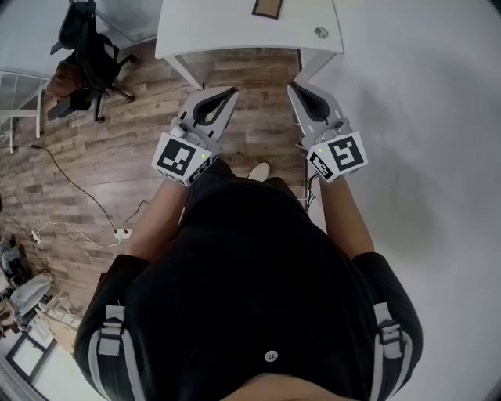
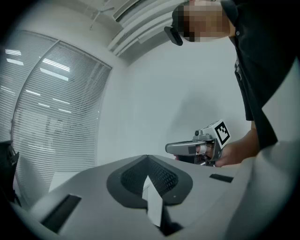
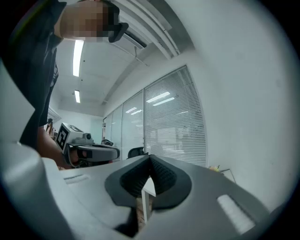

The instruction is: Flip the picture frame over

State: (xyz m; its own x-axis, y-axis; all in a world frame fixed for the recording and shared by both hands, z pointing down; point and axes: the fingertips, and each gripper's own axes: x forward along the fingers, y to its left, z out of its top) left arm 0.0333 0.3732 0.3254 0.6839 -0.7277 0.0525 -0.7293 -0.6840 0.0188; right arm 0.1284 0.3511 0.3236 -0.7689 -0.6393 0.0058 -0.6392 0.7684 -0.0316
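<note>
The picture frame (image 1: 267, 9), brown-edged, lies flat on the far part of the white table (image 1: 227, 31) at the top of the head view. My left gripper (image 1: 227, 95) and right gripper (image 1: 296, 90) are held side by side in front of my body, short of the table's near edge, pointing level toward it. Each has its jaws closed together with nothing between them. In the left gripper view my left gripper (image 2: 148, 160) is shut, with the right gripper (image 2: 197, 147) beside it. The right gripper view shows my right gripper (image 3: 150, 160) shut and the left gripper (image 3: 89, 151) alongside. Neither gripper view shows the frame.
A small round object (image 1: 321, 33) lies on the table's right part. A black office chair (image 1: 90, 55) stands at the left on the wooden floor (image 1: 117, 157). Cables and a power strip (image 1: 121, 233) lie on it. A white wall (image 1: 423, 157) runs along the right.
</note>
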